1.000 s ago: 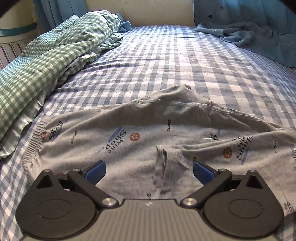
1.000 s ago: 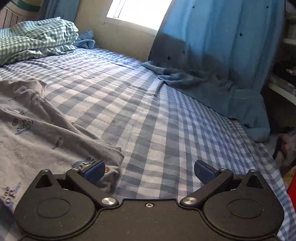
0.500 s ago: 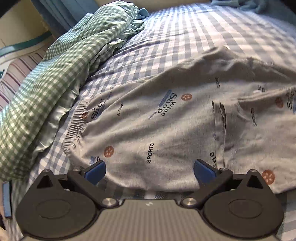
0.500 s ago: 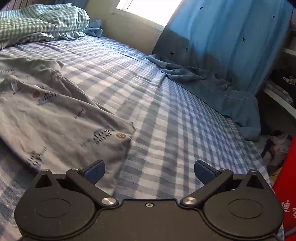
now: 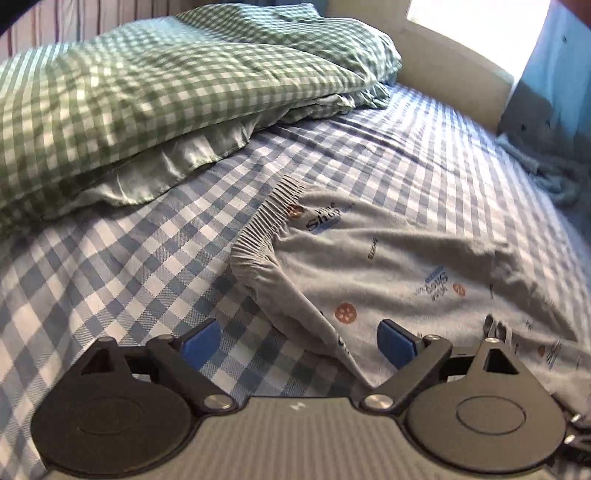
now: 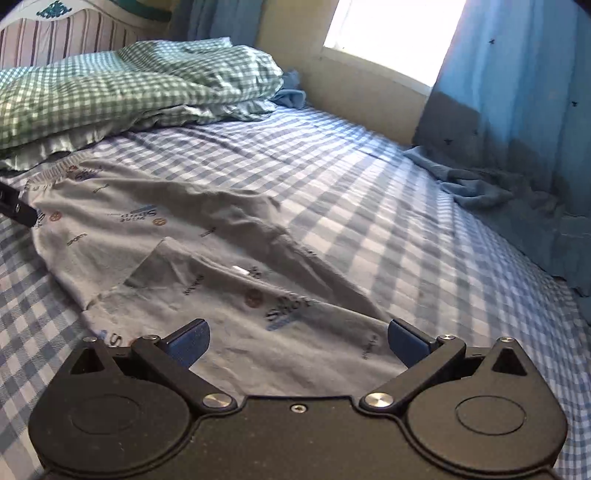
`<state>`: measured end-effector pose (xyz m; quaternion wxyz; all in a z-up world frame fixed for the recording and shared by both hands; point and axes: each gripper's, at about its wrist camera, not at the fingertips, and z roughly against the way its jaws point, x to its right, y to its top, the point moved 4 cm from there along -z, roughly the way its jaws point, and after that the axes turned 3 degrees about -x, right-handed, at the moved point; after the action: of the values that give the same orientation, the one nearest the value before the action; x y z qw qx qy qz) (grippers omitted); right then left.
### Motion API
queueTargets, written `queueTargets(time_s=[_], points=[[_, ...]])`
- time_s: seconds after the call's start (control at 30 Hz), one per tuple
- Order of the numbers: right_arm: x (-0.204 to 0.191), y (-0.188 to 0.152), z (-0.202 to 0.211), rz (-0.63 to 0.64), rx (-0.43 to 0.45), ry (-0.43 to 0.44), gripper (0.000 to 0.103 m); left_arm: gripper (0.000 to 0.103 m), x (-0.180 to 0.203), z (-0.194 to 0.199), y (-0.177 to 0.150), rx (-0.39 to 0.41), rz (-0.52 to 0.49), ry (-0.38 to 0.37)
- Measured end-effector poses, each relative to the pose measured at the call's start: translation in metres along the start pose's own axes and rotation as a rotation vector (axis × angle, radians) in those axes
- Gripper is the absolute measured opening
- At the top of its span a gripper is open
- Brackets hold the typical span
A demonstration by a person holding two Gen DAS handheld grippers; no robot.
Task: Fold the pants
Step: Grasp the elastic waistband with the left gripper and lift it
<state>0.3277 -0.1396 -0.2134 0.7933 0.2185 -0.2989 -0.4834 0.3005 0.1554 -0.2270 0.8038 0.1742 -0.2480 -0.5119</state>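
Observation:
Grey printed pants (image 5: 406,266) lie rumpled on the blue checked bed sheet (image 5: 129,266), with the elastic waistband (image 5: 266,221) at their left end. My left gripper (image 5: 299,341) is open and empty, its jaws on either side of the pants' near edge just below the waistband. In the right wrist view the pants (image 6: 177,236) stretch from far left to the near middle. My right gripper (image 6: 299,341) is open and empty over the pants' near leg end. A tip of the left gripper (image 6: 16,210) shows at the left edge.
A green checked duvet (image 5: 147,92) is heaped at the head of the bed, also in the right wrist view (image 6: 110,96). A blue curtain (image 6: 517,110) hangs at the right and its hem pools on the sheet (image 6: 491,184). A window (image 6: 391,33) is behind.
My left gripper has swung left to the waistband end of the pants. My right gripper has moved left, so the pants' leg end now lies between its jaws. Both stayed open.

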Motion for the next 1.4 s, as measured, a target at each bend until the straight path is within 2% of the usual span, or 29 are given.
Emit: queueTargets(time_s=[0.13,0.2,0.27,0.37,0.47,0.53,0.8,0.9,1.0,1.13,1.27,1.4], points=[[-0.024,0.005,-0.023,0.006,-0.086,0.012,0.102,0.094,-0.033,-0.024,0.011,-0.004,0.222,-0.140],[-0.032,0.002,-0.033,0.015,-0.135,0.010,0.102,0.091,-0.044,-0.039,0.013,-0.009,0.285,-0.160],[-0.034,-0.001,-0.037,0.014,-0.135,-0.002,0.102,0.089,-0.048,-0.043,0.018,0.028,0.296,-0.183],[-0.032,-0.003,-0.038,-0.003,-0.139,0.002,0.102,0.074,-0.056,-0.055,0.027,0.030,0.340,-0.207],[-0.031,-0.003,-0.039,0.000,-0.141,0.005,0.102,0.053,-0.068,-0.061,0.032,0.027,0.418,-0.228],[-0.031,-0.003,-0.039,-0.005,-0.138,0.002,0.102,0.029,-0.076,-0.067,0.034,0.003,0.448,-0.210],[-0.029,-0.008,-0.038,-0.071,-0.124,-0.007,0.102,0.027,-0.074,-0.073,0.040,-0.029,0.438,-0.192],[-0.030,-0.003,-0.037,-0.034,-0.143,-0.014,0.102,0.025,-0.073,-0.072,0.043,-0.038,0.439,-0.184],[-0.034,0.008,-0.029,0.005,-0.104,-0.052,0.102,0.021,-0.072,-0.072,0.044,-0.043,0.430,-0.178],[-0.041,0.017,-0.027,-0.002,-0.090,-0.045,0.102,0.017,-0.070,-0.072,0.045,-0.042,0.417,-0.171],[-0.055,0.010,-0.040,0.031,-0.143,-0.031,0.102,0.013,-0.067,-0.069,0.046,-0.033,0.387,-0.172],[-0.050,0.012,-0.042,-0.037,-0.166,-0.019,0.102,0.013,-0.067,-0.063,0.049,-0.023,0.369,-0.187]])
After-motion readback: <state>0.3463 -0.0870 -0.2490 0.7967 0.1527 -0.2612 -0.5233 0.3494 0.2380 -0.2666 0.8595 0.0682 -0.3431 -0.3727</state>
